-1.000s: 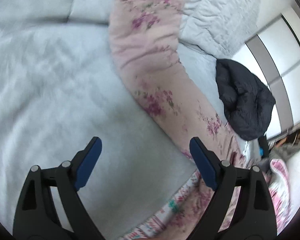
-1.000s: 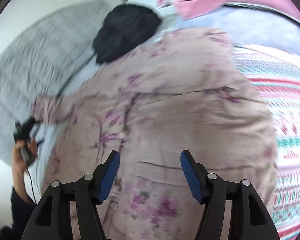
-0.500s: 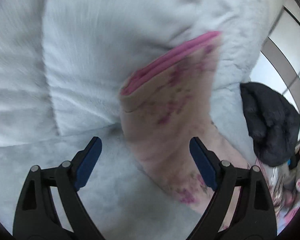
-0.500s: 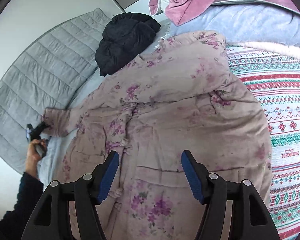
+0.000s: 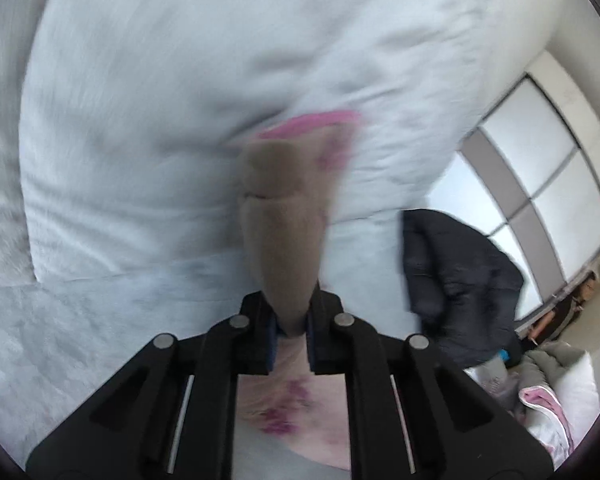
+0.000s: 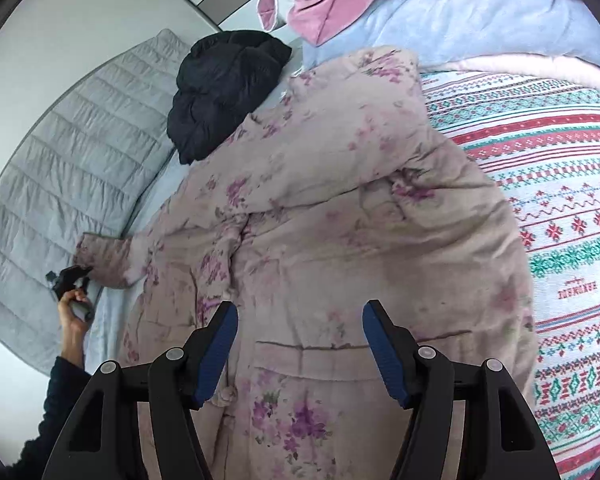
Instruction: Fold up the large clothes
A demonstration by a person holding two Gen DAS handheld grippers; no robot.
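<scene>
While blanket [image 6: 560,208] lettering stays unreadable, left gripper [image 5: 291,334] clamps robe [image 6: 320,220] sleeve cuff; right gripper [image 6: 298,346] jaws wide, empty; grey quilted bed [image 6: 60,168].

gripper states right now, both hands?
Left gripper: closed on the sleeve cuff of the floral robe.
Right gripper: open, holding nothing, above the robe's lower front.

Red lettering on patterned blanket [image 6: 560,240], illegible.
</scene>
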